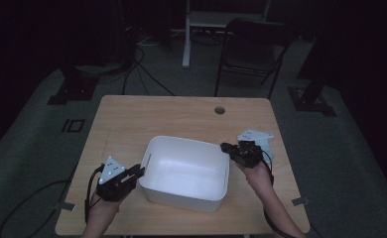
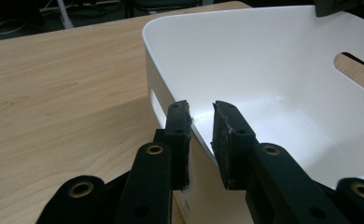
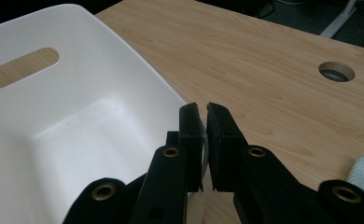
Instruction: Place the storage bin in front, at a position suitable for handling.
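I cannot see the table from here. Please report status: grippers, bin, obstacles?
Right gripper shut on white bin rim. Left gripper straddles opposite rim, slight gap, not clamped. Bin on table. Nothing in the way.

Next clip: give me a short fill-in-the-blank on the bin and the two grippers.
1. The white bin holds ____.
2. The right gripper is shut on the bin's ____.
3. The left gripper straddles the rim with a ____ between one pad and the wall.
4. The round hole in the table lies on the bin's ____ side.

Missing words: nothing; rim; gap; far
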Demonstrator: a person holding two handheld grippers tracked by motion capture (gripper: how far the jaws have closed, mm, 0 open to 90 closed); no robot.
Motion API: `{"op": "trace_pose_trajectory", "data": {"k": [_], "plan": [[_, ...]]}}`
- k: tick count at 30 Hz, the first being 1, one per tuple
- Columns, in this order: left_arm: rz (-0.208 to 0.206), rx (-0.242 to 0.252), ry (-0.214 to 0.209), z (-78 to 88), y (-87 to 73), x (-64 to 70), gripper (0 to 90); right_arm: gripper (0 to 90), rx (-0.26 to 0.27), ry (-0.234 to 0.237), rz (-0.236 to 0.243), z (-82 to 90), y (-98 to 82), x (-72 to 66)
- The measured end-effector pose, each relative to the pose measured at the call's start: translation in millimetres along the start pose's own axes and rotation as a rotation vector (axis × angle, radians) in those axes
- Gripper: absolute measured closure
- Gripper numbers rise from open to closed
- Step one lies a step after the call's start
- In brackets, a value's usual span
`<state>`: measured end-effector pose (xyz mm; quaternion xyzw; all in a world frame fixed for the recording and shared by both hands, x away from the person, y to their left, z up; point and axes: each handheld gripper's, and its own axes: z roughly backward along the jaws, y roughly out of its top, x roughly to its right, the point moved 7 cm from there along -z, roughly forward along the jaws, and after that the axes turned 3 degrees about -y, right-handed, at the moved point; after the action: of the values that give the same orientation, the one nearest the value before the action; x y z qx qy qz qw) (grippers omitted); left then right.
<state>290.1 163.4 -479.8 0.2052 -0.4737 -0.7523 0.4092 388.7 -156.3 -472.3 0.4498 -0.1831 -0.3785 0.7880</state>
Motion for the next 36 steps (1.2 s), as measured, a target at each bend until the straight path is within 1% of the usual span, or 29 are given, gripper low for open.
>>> {"op": "trace_pose_trajectory", "data": {"k": [5,6,7,9,13,18,21,23,25,30,32,33,34,35,36], "plan": [[0.003,0.003,-0.005,3.3,-2.2,1.9,75.1,84.4,0.004,0.010,-0.013,-5.5,3.3,0.9],[0.005,0.005,-0.010,4.0,-2.7,2.4,74.7,84.2,0.006,0.010,-0.014,-6.7,3.9,1.1],[0.006,0.017,-0.027,5.1,-3.8,2.8,74.3,83.9,0.008,0.004,-0.014,-7.8,4.6,1.2],[0.009,0.016,-0.033,6.4,-4.6,3.0,73.9,83.7,0.008,0.001,-0.011,-10.0,6.1,1.4],[0.002,0.007,-0.023,8.6,-5.2,5.3,73.8,83.4,0.008,0.008,-0.012,-14.5,9.0,1.8],[0.006,0.006,-0.026,12.5,-7.3,8.4,73.5,83.0,0.006,0.026,-0.023,-18.0,11.1,1.8],[0.010,0.006,-0.026,13.8,-8.0,10.4,73.5,82.7,0.007,0.027,-0.021,-20.0,12.4,1.5],[0.001,0.003,-0.030,15.8,-9.1,14.2,73.2,82.3,0.010,0.021,-0.012,-21.6,13.4,1.7],[0.001,0.000,-0.039,17.5,-9.7,16.6,73.1,82.0,0.009,0.020,-0.013,-22.9,14.2,1.9],[-0.007,-0.009,-0.049,20.1,-10.8,20.3,72.4,81.4,0.008,0.025,-0.011,-24.8,15.4,2.0],[0.000,-0.001,-0.065,20.0,-10.8,19.6,70.3,80.5,0.004,0.031,-0.017,-24.9,15.9,2.4],[0.000,-0.001,-0.065,20.0,-10.8,19.6,69.5,80.1,-0.002,0.032,-0.020,-24.3,16.4,2.5],[0.015,0.009,-0.089,19.3,-9.7,18.2,67.8,80.2,0.004,0.026,-0.017,-23.2,17.0,2.5],[0.011,0.015,-0.092,18.4,-8.5,17.3,65.7,78.4,0.012,0.018,-0.021,-21.3,17.7,2.5],[0.006,0.015,-0.084,17.3,-7.2,15.3,62.2,76.2,0.022,0.025,-0.034,-18.6,18.8,1.7]]}}
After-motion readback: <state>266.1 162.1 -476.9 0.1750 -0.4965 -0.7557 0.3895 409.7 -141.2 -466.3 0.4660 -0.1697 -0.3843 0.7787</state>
